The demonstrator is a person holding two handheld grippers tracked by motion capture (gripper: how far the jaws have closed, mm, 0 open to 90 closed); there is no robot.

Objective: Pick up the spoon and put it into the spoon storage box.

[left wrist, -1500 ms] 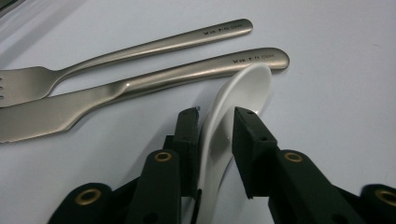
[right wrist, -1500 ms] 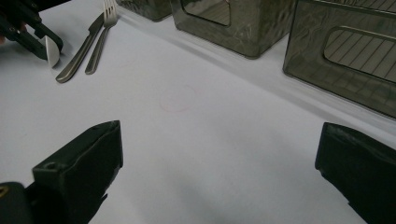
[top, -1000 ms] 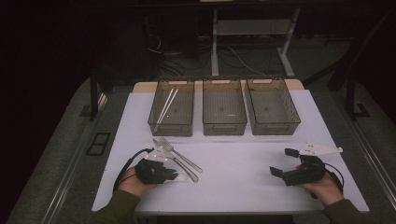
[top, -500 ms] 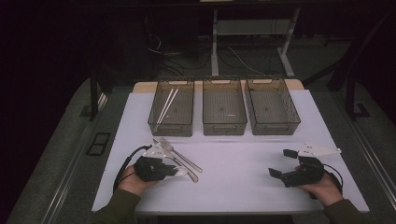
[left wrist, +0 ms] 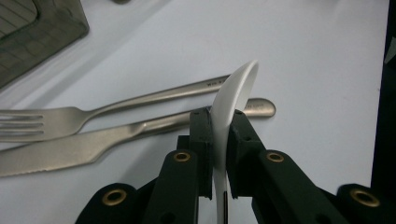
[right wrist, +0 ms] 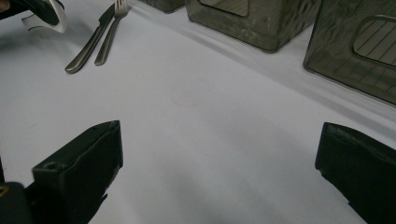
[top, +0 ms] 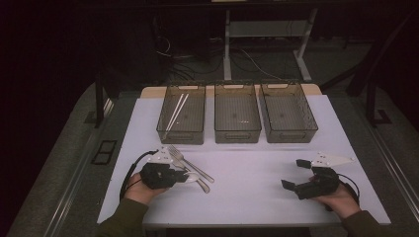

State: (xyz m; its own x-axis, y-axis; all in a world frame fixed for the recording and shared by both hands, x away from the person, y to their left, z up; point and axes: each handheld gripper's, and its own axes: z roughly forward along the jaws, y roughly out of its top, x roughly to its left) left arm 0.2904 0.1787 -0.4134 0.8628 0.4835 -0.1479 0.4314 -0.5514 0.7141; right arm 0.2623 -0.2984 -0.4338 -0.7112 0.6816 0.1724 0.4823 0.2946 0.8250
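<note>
My left gripper (left wrist: 219, 122) is shut on a white spoon (left wrist: 240, 81), gripped edge-on between the pads just above the table. In the high view the left gripper (top: 184, 176) is at the front left, over the handles of a metal fork (top: 184, 159) and a knife (top: 201, 183). The fork (left wrist: 116, 105) and the knife (left wrist: 88, 147) lie side by side on the white tabletop under the spoon. At the front right, my right gripper (top: 294, 173) rests open with nothing between its jaws. The right gripper (right wrist: 219, 172) faces bare table.
Three smoky plastic bins stand in a row at the back: the left bin (top: 181, 133) holds two pale chopsticks (top: 176, 114), while the middle bin (top: 237, 132) and right bin (top: 289, 133) look empty. A dark floor surrounds the white table (top: 247, 197).
My left hand has shifted slightly away from the table's front edge with the spoon, and its grey top plate has come into sight. The right hand has not moved.
</note>
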